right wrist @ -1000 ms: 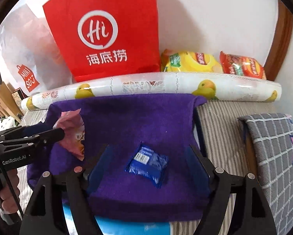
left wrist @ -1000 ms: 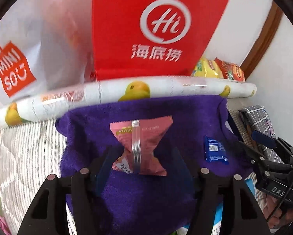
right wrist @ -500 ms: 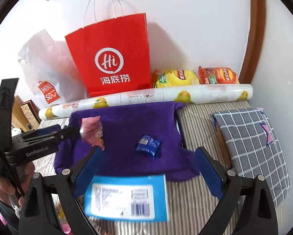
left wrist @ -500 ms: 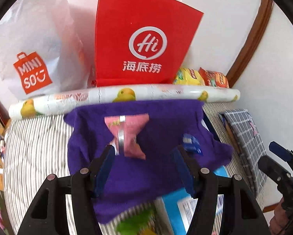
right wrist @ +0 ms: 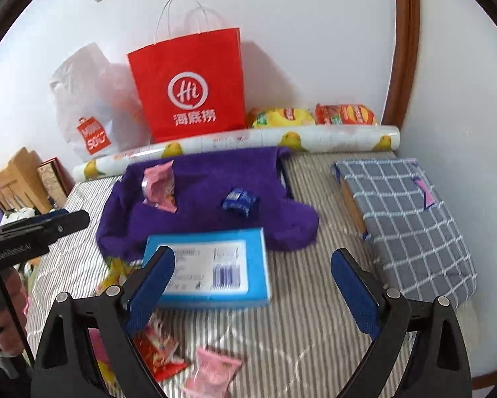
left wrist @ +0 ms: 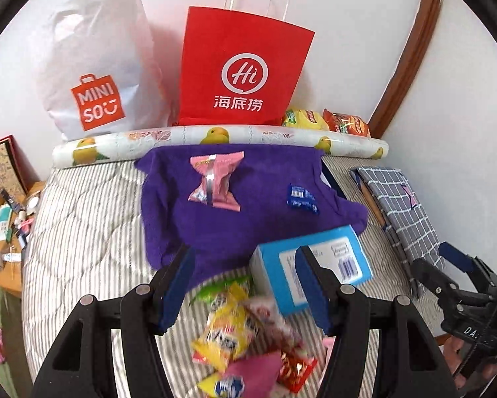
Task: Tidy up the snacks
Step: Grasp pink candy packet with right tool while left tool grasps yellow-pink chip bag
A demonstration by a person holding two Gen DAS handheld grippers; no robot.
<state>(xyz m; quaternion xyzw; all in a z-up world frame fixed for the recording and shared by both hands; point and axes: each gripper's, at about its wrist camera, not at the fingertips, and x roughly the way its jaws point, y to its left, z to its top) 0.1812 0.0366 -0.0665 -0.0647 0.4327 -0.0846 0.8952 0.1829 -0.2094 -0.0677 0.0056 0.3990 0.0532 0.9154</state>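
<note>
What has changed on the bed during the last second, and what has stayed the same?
Both grippers pulled back and up from the purple towel. The left gripper let go of the pink snack, which now lies on the towel. The right gripper opened wider, empty. The blue box and loose snacks came into view. The small blue packet, red bag and towel kept their places.

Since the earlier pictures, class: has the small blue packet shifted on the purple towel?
No. The small blue packet lies at the same spot on the purple towel, right of the pink packet; only the cameras pulled back.
</note>
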